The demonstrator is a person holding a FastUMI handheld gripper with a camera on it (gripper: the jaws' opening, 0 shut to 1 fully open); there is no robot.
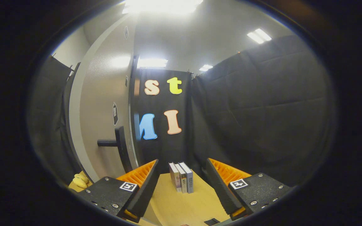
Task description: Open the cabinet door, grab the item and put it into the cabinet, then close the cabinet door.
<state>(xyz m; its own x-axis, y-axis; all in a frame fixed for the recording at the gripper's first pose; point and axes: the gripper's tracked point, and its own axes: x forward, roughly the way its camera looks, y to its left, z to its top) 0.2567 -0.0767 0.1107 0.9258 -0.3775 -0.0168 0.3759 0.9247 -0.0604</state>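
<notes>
Gripper view, single frame, entries run left to right.

Far left, low: a small yellow object [80,180] lies on the table's edge, outside the left finger; what it is cannot be told.

Left of centre: the cabinet door [104,103], pale grey, stands swung outward so its face is seen at a slant. A dark bar handle [115,145] projects from it, above and to the left of the left finger. Judged from this, the door-opening step is already done.

Centre: the gripper [182,188] has its two fingers spread wide with nothing between the pads. The wooden table [181,207] shows in the gap.

The item: three slim books [181,176] standing upright side by side, spines toward the camera, on the table just ahead of the fingers and between their lines, slightly nearer the left finger than the right. Their long axis is vertical; the stack's thin dimension runs across the gap, so the open fingers already straddle it. Estimate: a straight advance would bring both pads onto the outer covers. Risk noted: the books are loose from one another and one may slip if squeezed off-centre.

Right: black booth cloth [262,110] beyond the right finger.
</notes>
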